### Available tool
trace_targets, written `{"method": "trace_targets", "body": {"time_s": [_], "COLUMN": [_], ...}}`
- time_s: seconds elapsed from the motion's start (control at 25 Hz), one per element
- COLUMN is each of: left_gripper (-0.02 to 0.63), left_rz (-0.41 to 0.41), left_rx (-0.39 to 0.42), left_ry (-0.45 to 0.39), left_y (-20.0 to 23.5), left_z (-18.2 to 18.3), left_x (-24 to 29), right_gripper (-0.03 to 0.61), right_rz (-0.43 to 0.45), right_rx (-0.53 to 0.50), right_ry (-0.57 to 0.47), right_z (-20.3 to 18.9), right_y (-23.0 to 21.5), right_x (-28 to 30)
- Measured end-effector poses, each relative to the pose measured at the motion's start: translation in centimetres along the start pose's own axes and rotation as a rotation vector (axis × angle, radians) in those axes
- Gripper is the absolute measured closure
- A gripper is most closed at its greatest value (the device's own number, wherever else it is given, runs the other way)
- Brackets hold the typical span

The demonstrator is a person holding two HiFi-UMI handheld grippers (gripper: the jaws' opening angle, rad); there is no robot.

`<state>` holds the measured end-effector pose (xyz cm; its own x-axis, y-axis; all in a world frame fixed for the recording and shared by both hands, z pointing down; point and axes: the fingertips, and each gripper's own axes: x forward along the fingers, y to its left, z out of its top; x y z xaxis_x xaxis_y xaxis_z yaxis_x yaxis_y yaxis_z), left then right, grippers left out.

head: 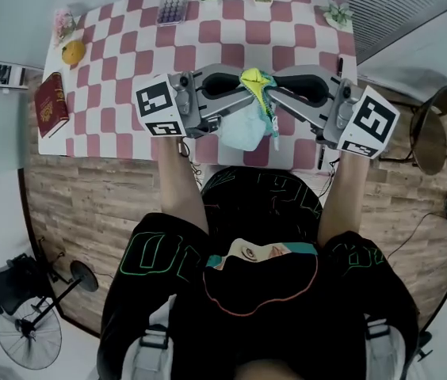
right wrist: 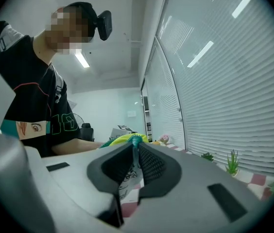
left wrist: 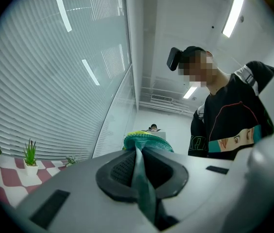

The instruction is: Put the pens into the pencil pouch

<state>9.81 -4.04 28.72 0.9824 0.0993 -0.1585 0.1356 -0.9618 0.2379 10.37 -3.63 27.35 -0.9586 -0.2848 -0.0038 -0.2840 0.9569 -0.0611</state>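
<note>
The pencil pouch (head: 249, 117) hangs in the air over the near edge of the checked counter (head: 223, 30), stretched between the two claws with its yellow-and-teal rim up and its pale body sagging below. The left claw (left wrist: 138, 152) is clamped tight on a teal fold of the rim, and the right claw (right wrist: 134, 149) pinches the opposite edge, with printed white fabric showing in its narrow gap. No pens show outside the pouch and its inside is hidden, so I judge the task either near its end or not yet begun.
</note>
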Motion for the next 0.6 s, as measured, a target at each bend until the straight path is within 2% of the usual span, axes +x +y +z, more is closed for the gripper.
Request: {"method": "trace_targets", "body": {"time_s": [0.2,0.4,0.52,0.6], "left_gripper": [0.591,0.595,0.600,0.601], "left_rz": [-0.017,-0.023,-0.003,-0.007], "left_rx": [0.024,0.005,0.007,0.019], "left_ry": [-0.016,-0.066,-0.117,-0.112], "left_y": [-0.4,-0.5,-0.4,-0.6], "left_z": [0.4,0.6,1.3,1.3], "left_x": [-0.2,-1.0,-2.3,-2.4], "right_gripper": [0.546,0.549,0.551,0.552], "right_rz": [0.019,0.018,0.007,0.014], "right_rx": [-0.017,-0.019,0.007,0.005], "right_ry": [-0.009,-0.015,-0.059,-0.069], "right_z": [0.0,-0.6,-0.4,-0.3], "right_y": [0.4,0.3,0.1,0.3], "right_x": [-0.5,-1.8,-3.3,-4.2]}}
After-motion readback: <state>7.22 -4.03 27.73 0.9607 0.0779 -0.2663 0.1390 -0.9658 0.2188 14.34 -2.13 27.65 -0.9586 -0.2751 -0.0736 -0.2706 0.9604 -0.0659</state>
